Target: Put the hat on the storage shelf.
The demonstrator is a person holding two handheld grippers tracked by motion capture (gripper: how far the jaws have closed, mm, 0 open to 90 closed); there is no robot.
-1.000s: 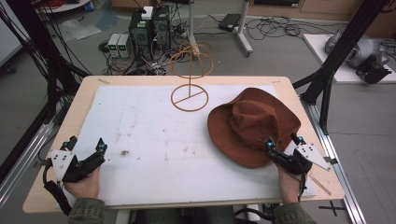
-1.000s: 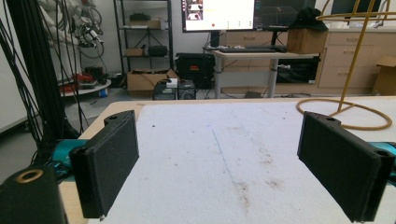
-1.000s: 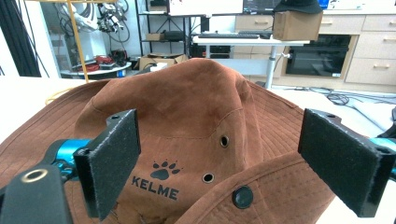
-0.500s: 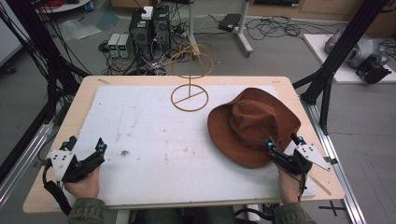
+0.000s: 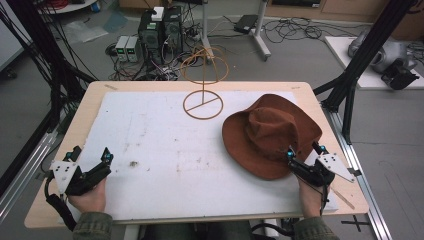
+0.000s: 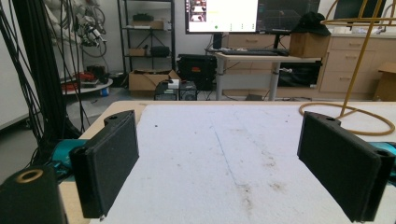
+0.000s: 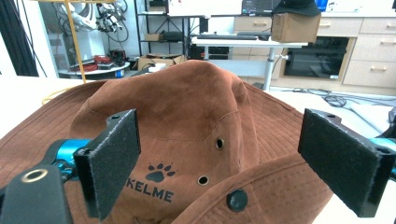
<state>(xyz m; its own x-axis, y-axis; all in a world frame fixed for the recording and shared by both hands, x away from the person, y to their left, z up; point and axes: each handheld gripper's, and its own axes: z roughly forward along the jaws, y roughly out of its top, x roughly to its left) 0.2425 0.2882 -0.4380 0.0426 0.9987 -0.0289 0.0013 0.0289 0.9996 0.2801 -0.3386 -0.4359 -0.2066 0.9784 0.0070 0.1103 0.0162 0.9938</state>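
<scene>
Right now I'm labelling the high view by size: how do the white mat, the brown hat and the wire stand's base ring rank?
Largest to smallest:
1. white mat
2. brown hat
3. base ring of the wire stand, plainly smallest

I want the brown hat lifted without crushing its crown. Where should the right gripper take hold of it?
Probably the near brim of the brown hat, approached from the person's side. It lies flat and thin right ahead of the open right gripper, so the jaws could close across its edge; the crown is too wide.
</scene>
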